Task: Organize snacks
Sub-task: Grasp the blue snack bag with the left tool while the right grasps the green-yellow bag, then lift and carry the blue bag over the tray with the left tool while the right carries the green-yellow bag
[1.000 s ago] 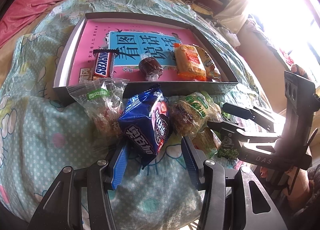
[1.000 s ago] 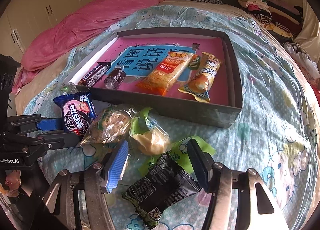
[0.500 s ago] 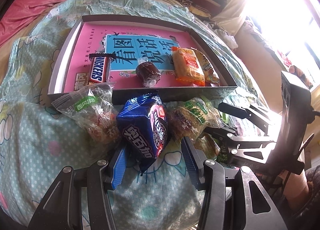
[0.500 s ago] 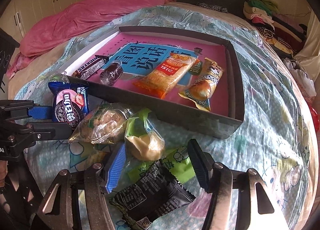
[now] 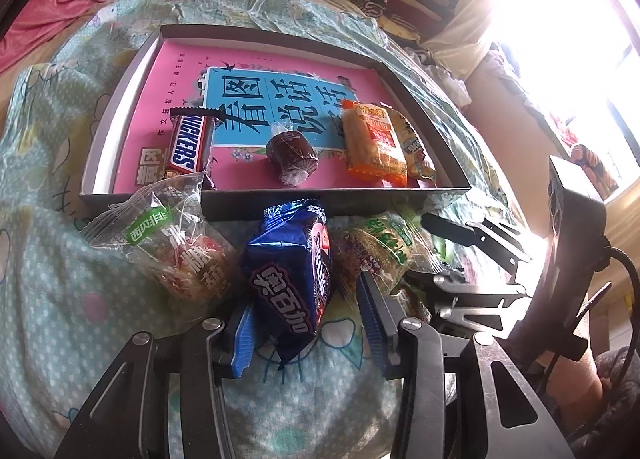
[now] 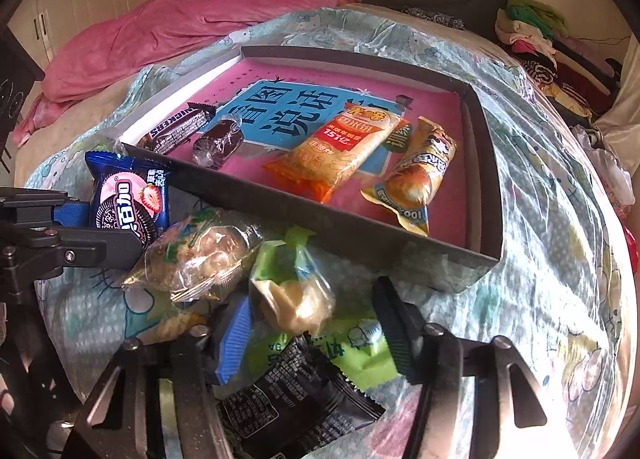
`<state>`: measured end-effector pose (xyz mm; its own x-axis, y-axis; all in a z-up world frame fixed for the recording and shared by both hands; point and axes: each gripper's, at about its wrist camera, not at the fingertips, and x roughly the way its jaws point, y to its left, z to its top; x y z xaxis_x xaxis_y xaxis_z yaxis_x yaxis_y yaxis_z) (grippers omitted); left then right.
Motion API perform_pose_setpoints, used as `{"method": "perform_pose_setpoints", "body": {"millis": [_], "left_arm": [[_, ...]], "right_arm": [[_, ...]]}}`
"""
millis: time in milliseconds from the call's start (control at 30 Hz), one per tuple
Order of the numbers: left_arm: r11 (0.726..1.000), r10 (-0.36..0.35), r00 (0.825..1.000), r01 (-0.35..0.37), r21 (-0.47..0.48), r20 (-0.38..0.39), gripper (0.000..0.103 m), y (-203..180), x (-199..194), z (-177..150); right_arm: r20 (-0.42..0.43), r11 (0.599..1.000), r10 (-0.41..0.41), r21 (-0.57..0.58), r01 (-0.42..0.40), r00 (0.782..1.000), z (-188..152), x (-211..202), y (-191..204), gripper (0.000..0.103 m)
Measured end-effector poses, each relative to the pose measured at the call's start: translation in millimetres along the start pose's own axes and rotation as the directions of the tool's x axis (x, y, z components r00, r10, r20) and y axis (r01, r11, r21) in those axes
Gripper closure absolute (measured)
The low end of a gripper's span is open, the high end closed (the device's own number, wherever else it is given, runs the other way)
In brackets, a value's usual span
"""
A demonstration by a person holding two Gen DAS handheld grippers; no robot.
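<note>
1. Left wrist view: my left claw (image 5: 306, 323) had just been closing on the blue Oreo pack (image 5: 290, 275), below the tray (image 5: 332, 201); whether both pads pressed I couldn't tell. Crinkly film could slip.
2. Right wrist view: my right claw (image 6: 312, 333) had been closing around the green-wrapped pastry (image 6: 294, 293), below that tray (image 6: 360, 229), not yet gripping; a neighbouring wrapper might snag.

A blue Oreo pack (image 5: 289, 283) stands tilted on the bed before the grey tray (image 5: 332, 201), where a Snickers bar (image 5: 188, 149) lies.
</note>
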<state>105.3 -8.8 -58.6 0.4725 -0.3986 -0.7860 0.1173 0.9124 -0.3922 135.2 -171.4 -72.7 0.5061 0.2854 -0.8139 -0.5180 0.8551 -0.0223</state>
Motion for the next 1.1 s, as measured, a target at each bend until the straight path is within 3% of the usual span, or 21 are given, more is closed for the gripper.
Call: {"method": "perform_pose_setpoints", "body": {"millis": [300,433,733,1100], "left_arm": [[1.000,-0.004,1.000,0.004,-0.004,-0.007,0.064,-1,7,3],[1.000,-0.002,1.000,0.002,-0.005,-0.009,0.078,-1,8,3],[1.000,-0.017,1.000,0.017,-0.023,0.000,0.080,3,4,3],[1.000,-0.014,0.998,0.015,-0.014,0.068,0.080,-1,-27,9]], "right_arm": [[0.032,0.999,0.027,0.039,-0.028,0.999,-2,-10,-6,0.065],[0.064,0.994,0.057,0.086,-0.063,0.996,-2,-19,-14,0.065],[0.122,0.982,0.097,0.151,-0.115,0.988,-1,-31,-25,0.065],[0.197,0.964,0.126,0.207,-0.167,0.972,0,-44,-35,0.065]]}}
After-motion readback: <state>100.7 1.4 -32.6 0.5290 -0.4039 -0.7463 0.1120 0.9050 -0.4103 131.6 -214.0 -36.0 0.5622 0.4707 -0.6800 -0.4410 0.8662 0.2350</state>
